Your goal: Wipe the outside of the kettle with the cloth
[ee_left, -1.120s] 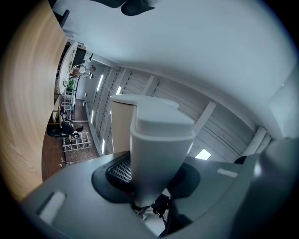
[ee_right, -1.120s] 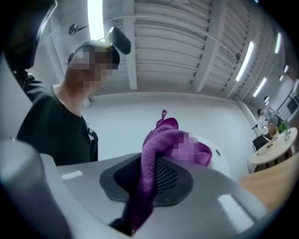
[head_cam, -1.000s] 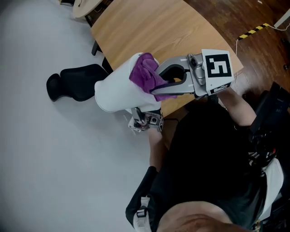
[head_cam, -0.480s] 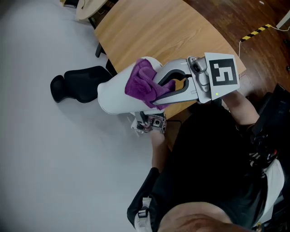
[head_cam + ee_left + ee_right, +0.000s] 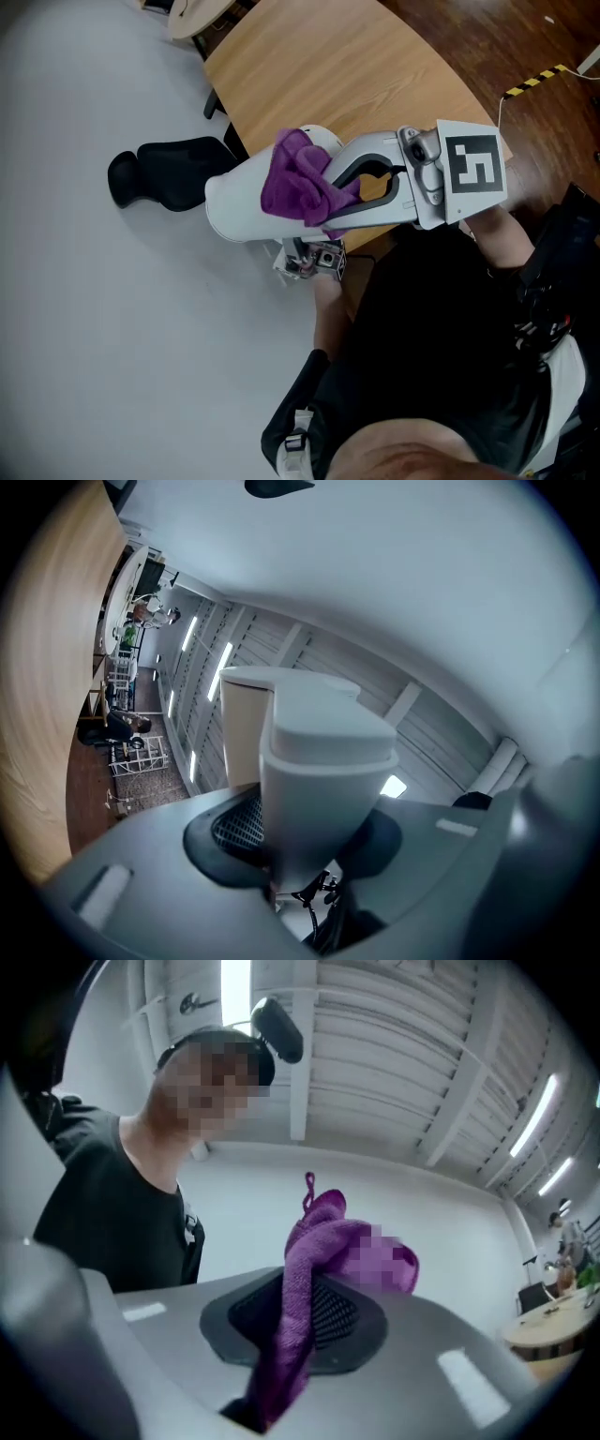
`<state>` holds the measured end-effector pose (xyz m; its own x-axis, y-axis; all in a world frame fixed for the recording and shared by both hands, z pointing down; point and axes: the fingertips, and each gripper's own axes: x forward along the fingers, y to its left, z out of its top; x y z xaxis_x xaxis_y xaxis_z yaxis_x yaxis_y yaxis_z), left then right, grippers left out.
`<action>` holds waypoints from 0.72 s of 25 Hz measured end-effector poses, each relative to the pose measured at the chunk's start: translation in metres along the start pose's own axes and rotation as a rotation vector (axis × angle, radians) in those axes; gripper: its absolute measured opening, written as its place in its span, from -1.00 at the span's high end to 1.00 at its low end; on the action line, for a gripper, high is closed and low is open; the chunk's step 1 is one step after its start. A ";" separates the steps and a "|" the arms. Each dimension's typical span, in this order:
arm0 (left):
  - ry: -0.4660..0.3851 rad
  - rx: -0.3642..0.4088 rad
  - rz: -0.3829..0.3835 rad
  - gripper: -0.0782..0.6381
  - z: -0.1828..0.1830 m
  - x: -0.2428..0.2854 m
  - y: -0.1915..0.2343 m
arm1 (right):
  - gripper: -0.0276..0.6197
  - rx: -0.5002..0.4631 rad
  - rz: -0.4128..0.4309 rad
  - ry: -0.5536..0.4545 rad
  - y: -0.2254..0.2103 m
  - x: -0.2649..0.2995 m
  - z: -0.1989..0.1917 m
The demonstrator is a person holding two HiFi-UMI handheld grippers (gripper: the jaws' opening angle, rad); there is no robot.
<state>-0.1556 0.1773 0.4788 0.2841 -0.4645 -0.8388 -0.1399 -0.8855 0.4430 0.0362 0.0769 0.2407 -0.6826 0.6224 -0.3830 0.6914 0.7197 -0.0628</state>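
Head view, left to right: above the pale floor [image 5: 103,319], right of a black chair [image 5: 169,173], the white kettle [image 5: 242,195] lies tipped on its side beyond the edge of the round wooden desk [image 5: 319,66], long axis across the picture, broader end leftward. It is smooth and unmarked. The left gripper [image 5: 309,259], beneath, has its jaws clamped on a white kettle part; the right gripper [image 5: 330,195] pinches a crumpled purple cloth [image 5: 296,178] resting against the kettle's side.
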 end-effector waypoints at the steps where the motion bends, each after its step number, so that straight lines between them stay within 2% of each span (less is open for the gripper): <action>1: 0.009 -0.006 -0.009 0.60 -0.003 0.004 0.001 | 0.74 0.021 0.006 -0.006 0.001 0.002 0.005; 4: 0.023 -0.011 -0.068 0.60 -0.014 0.002 -0.016 | 0.74 0.000 -0.055 -0.065 -0.007 0.002 0.009; 7: 0.017 0.014 -0.085 0.60 -0.013 -0.014 -0.026 | 0.74 -0.145 -0.125 -0.124 -0.031 -0.006 0.009; 10: -0.022 0.022 -0.081 0.60 -0.003 -0.019 -0.023 | 0.74 -0.115 -0.276 -0.091 -0.066 -0.019 -0.006; 11: -0.030 0.020 -0.077 0.60 0.000 -0.021 -0.024 | 0.74 -0.112 -0.267 -0.111 -0.062 -0.020 -0.004; 13: -0.033 0.014 -0.065 0.60 0.001 -0.022 -0.023 | 0.74 -0.126 -0.127 -0.180 -0.030 -0.011 0.013; 15: -0.024 0.009 -0.065 0.60 -0.003 -0.015 -0.018 | 0.74 -0.081 0.003 -0.160 -0.001 0.000 0.026; 17: -0.014 0.004 -0.084 0.60 -0.012 -0.007 -0.018 | 0.74 0.024 0.020 -0.109 0.005 0.005 0.027; 18: -0.011 0.004 -0.097 0.60 -0.015 -0.004 -0.020 | 0.74 0.021 0.008 -0.115 0.000 0.005 0.026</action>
<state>-0.1400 0.1967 0.4778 0.2858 -0.3766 -0.8812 -0.1161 -0.9264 0.3583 0.0390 0.0722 0.2149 -0.6464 0.5879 -0.4864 0.7022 0.7077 -0.0778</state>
